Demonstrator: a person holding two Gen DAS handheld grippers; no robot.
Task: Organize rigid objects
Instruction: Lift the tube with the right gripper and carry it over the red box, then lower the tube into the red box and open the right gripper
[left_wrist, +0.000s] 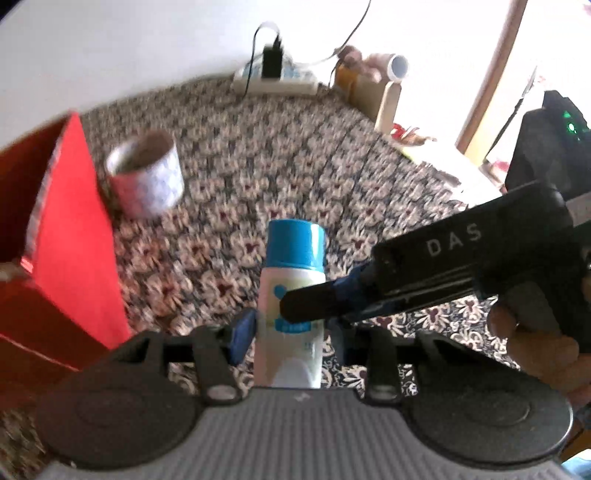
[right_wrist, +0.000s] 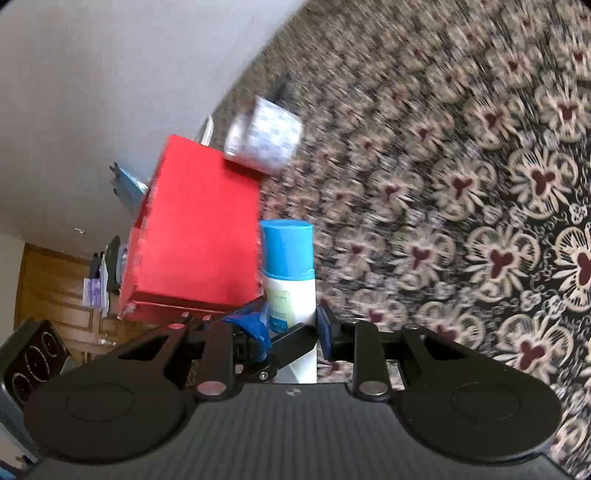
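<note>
Bottle (left_wrist: 291, 295) – white body, blue cap – sits between the fingers of both grippers. Left gripper (left_wrist: 288, 332): blue pad (left_wrist: 242, 334) against bottle's left side, other finger hidden behind the right gripper's black finger (left_wrist: 314, 304); closed on the lower body. Right gripper (right_wrist: 295, 332): pads on either side of the white body, clamped just below the cap (right_wrist: 288, 249). Long axis running forward along the fingers, cap end pointing away from both cameras. Held above the floral-patterned counter (right_wrist: 461, 221). Red box (right_wrist: 199, 225) just beside, on the left; patterned tape roll (left_wrist: 146, 173) beyond it. Both views motion-blurred.
</note>
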